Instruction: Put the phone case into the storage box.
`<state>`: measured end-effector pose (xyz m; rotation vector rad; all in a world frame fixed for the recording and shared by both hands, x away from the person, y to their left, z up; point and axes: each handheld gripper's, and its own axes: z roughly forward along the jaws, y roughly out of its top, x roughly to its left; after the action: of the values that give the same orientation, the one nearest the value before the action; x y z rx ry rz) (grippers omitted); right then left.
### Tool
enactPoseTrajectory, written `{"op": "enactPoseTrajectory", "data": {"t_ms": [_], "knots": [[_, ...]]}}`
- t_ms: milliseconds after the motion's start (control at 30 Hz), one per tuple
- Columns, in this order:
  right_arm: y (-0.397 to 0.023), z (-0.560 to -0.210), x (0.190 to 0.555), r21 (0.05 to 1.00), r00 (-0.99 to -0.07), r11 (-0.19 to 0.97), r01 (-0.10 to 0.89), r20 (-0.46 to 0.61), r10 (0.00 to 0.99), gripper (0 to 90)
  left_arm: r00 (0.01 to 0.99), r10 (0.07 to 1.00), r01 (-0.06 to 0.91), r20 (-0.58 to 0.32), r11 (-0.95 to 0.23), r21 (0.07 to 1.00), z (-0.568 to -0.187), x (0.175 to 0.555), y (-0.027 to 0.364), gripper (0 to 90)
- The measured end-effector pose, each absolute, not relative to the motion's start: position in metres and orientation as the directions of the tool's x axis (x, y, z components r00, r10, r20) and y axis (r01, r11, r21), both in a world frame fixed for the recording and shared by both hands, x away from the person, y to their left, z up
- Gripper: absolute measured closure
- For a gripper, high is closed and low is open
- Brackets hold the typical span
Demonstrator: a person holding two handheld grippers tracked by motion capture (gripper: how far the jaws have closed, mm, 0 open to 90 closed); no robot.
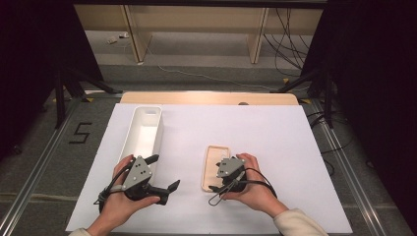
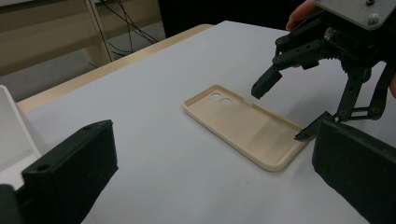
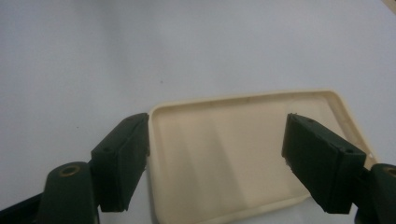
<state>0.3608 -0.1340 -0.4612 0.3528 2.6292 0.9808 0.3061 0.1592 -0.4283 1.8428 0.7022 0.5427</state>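
- Phone case (image 1: 212, 166), cream-coloured, lies flat and open side up on the white sheet (image 1: 275, 132) covering the table, a little right of centre and toward the near edge. Camera cut-outs sit at its far end in the left gripper view (image 2: 219, 98).
- Right gripper (image 1: 222, 187) held in the person's right hand (image 1: 253, 184), poised over the near end of the case. Jaws spread wide: in the right gripper view one jaw sits just outside a long edge of the case (image 3: 233, 154), the other above the opposite edge. Whether either jaw touches the case cannot be told.
- Same gripper in the left gripper view (image 2: 285, 109): one tip hovers above the case's long side, the other is down at its near corner.
- Left gripper (image 1: 163, 177) held in the left hand (image 1: 120, 196), near the near-left part of the sheet, well apart from the case. Jaws wide apart, nothing between them.
- White oblong bin (image 1: 145, 132) stands along the left side of the sheet, open top; its near end is just beside the left hand.
- Dark floor around the table; cables (image 1: 290, 34) beyond the far edge.
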Motion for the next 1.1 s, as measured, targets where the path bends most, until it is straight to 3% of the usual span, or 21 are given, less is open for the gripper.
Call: {"op": "enactPoseTrajectory", "data": {"t_ms": [1100], "knots": [[-0.121,-0.473,0.363,0.543,-0.937,0.836,0.077,-0.248,0.248,24.1,0.732,0.681,0.212,0.04,-0.283,0.935,-0.428,0.305,0.157,0.0]]}}
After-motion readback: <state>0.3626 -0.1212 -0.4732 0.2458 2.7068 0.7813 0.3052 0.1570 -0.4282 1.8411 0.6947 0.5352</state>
